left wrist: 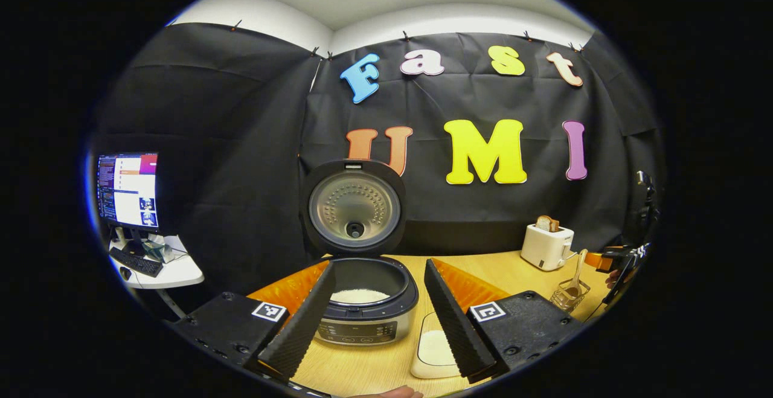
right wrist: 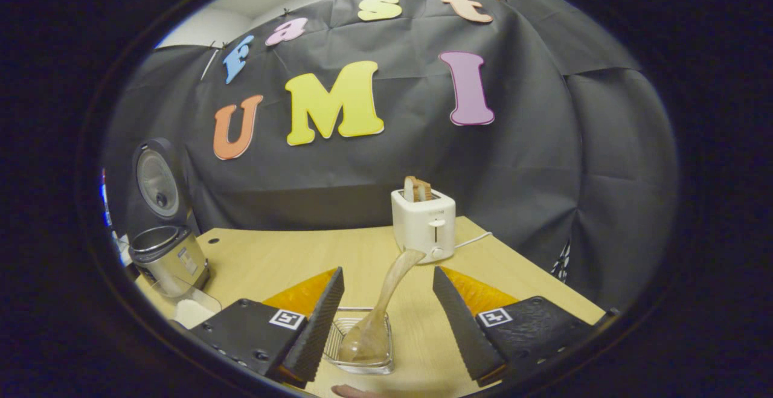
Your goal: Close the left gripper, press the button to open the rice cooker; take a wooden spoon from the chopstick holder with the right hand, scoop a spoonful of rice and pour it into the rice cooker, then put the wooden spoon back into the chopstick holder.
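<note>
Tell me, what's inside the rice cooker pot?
The rice cooker has its lid up, and a low mound of white rice lies in the dark pot. The pot's front wall hides the rest of the bottom.

Bare light wooden bench [right wrist: 290, 259] lies open between the silver rice cooker [right wrist: 169, 259] and white toaster [right wrist: 424, 223]. The cooker's raised black lid [left wrist: 354, 208] blocks its rear; the pale wooden spoon [right wrist: 380, 307] leans from the wire holder [right wrist: 362, 340], its handle free above.
</note>
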Demonstrator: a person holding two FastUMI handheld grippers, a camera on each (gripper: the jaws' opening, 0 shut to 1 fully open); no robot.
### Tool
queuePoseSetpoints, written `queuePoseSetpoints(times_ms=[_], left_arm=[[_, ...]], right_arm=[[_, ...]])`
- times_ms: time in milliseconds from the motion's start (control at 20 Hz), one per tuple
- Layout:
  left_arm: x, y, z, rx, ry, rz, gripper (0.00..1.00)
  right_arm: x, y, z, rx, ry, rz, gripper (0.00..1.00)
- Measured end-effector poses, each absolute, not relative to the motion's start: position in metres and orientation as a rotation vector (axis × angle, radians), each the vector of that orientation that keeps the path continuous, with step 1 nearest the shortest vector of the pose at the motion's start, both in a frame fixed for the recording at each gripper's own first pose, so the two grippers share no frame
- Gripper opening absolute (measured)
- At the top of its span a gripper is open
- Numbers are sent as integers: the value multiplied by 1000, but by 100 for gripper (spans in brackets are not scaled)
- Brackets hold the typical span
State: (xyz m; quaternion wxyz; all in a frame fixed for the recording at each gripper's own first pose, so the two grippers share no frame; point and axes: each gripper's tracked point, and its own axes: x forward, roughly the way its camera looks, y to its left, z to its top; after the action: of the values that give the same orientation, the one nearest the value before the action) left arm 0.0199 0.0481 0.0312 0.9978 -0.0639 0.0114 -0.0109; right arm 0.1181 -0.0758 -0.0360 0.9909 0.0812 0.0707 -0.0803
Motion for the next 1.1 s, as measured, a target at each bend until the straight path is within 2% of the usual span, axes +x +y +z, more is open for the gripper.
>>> queuePoseSetpoints(times_ms=[50,100,150,200,500,700,750,800,850,900,1000,1050,1100], left_arm=[[21,47,34,-124,22,-22,95],[23,47,37,-120,21,-25,95],[25,47,42,-116,18,-28,95],[27,48,47,-114,14,-23,95],[38,60,82,-182,-11,-18,94],[53,75,132,-189,-80,-43,94],[59,82,148,-198,-104,-38,94],[67,91,162,-214,-126,-24,94],[76,98,174,-231,-144,-13,94],[85,103,186,-248,-161,-10,94],[109,110,206,-276,-192,-12,94],[121,110,215,-286,-209,-5,94],[135,112,219,-290,-220,1,94]], right_arm=[[114,-77,-40,170,149,-156,93],[111,-78,-43,177,154,-152,89],[107,-79,-45,180,158,-148,95],[104,-80,-48,180,167,-144,96],[79,-77,-58,87,169,-100,96],[60,-68,-57,102,135,-92,96],[57,-59,-58,123,132,-62,92],[53,-54,-58,137,126,-45,96],[50,-54,-57,139,118,-37,92],[48,-54,-56,140,114,-37,96],[43,-51,-52,120,94,-29,96],[40,-52,-49,108,81,-31,92],[37,-52,-46,97,70,-31,96]])
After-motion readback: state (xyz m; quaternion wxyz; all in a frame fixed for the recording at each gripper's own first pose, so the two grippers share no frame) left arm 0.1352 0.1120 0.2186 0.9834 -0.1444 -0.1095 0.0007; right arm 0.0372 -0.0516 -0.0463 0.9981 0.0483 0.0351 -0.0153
